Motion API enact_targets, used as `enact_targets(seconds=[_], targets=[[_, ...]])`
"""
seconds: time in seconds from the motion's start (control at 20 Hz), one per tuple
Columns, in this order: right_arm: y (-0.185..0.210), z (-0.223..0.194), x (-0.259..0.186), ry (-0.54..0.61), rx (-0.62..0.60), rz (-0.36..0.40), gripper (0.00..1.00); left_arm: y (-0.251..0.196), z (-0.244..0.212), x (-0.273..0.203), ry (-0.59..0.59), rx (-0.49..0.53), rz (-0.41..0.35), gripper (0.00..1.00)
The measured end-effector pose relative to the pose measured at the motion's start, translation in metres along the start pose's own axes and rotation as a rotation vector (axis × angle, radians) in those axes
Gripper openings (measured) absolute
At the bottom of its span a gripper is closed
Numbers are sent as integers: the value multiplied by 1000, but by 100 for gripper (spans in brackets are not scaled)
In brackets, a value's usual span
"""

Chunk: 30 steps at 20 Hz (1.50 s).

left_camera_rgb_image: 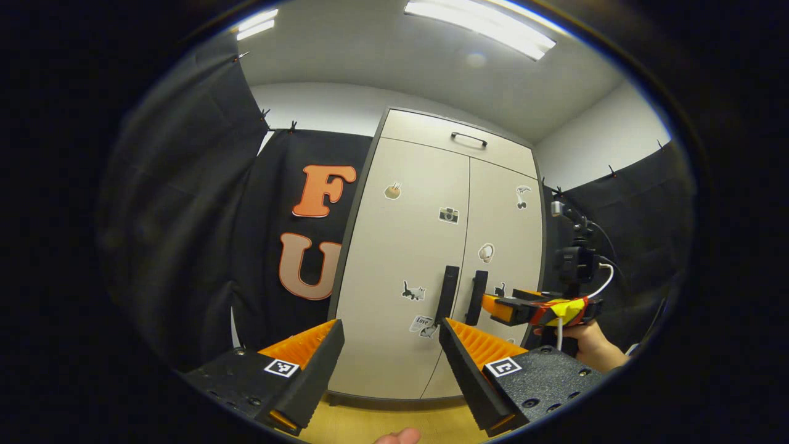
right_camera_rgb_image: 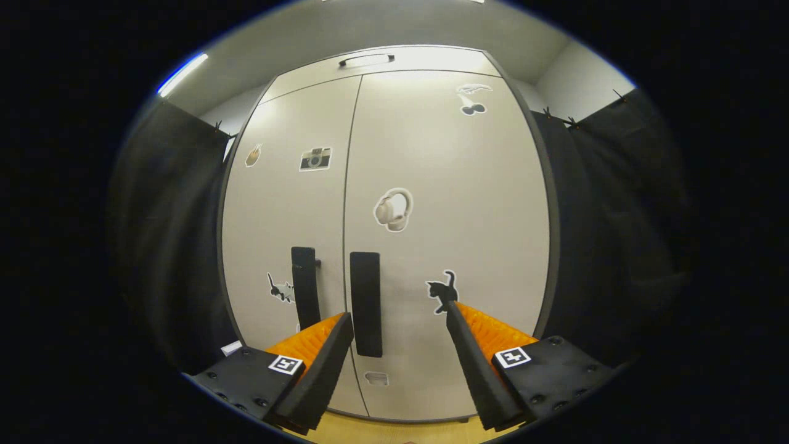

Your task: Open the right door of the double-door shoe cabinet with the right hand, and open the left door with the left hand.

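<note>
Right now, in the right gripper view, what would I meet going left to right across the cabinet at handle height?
Cat sticker → left door handle → right door handle → black cat sticker → dark curtain.

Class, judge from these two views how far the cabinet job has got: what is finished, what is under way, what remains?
Finished: nothing; the right door and left door sit flush and closed. Under way: the right gripper, open, faces the right door handle without touching it; the left gripper, also open, hangs back from the left door handle. Remaining: grip and pull each handle, right first.
</note>
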State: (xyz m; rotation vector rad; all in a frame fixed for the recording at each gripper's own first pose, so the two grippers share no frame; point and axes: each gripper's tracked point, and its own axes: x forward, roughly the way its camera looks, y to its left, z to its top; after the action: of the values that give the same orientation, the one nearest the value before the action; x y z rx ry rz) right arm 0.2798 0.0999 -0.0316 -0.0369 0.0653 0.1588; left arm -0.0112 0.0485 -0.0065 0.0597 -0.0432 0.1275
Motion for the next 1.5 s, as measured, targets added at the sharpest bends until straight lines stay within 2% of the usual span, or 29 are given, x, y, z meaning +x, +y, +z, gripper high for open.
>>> enact_targets(seconds=[0.15, 0.2, 0.25, 0.3, 0.35, 0.4, 0.45, 0.5, 0.6, 0.65, 0.7, 0.75, 0.8, 0.85, 0.9, 0.95, 1.05, 1.25, 1.5], targets=[[10, -3, 29, 39, 54, -10, 98, 7, -7, -1, 19, -10, 14, 94], [10, -5, 37, 49, 87, -10, 94, 11, -8, -1, 21, -7, 20, 94], [8, -7, 43, 56, 106, -18, 98, 14, -8, 0, 21, -2, 27, 94], [4, -11, 48, 68, 115, -27, 97, 17, -9, 1, 21, 1, 33, 94], [0, -15, 52, 80, 116, -38, 97, 19, -10, 3, 22, 2, 36, 94], [0, -11, 54, 62, 113, -42, 93, 20, -11, 4, 22, 1, 39, 94], [0, -11, 51, 50, 93, -44, 94, 22, -12, 6, 23, 1, 42, 94], [1, -11, 52, 46, 75, -45, 89, 22, -15, 8, 28, 1, 42, 94], [5, -11, 52, 33, 56, -43, 93, 20, -20, 13, 37, 0, 35, 94], [5, -12, 53, 27, 53, -47, 84, 18, -22, 14, 40, -1, 30, 94], [14, -12, 51, 31, 67, -13, 77, 16, -23, 16, 41, -3, 24, 95], [23, -16, 56, 39, 88, 18, 65, 13, -24, 17, 42, -5, 16, 95], [24, -14, 53, 45, 97, 18, 59, 12, -24, 18, 40, -8, 11, 95], [24, -15, 56, 44, 92, 26, 39, 10, -22, 18, 35, -12, 9, 95], [25, -17, 54, 54, 93, 37, 38, 8, -21, 18, 29, -15, 7, 95], [25, -17, 52, 59, 100, 49, 32, 6, -19, 18, 23, -18, 0, 95], [25, -18, 52, 75, 102, 66, 27, 0, -14, 17, 5, -23, -17, 95], [27, -24, 46, 111, 115, 110, 28, -21, -3, 16, -38, -16, -59, 95], [25, -25, 17, 141, 131, 196, 28, -42, -17, 19, 4, -8, -85, 95]])
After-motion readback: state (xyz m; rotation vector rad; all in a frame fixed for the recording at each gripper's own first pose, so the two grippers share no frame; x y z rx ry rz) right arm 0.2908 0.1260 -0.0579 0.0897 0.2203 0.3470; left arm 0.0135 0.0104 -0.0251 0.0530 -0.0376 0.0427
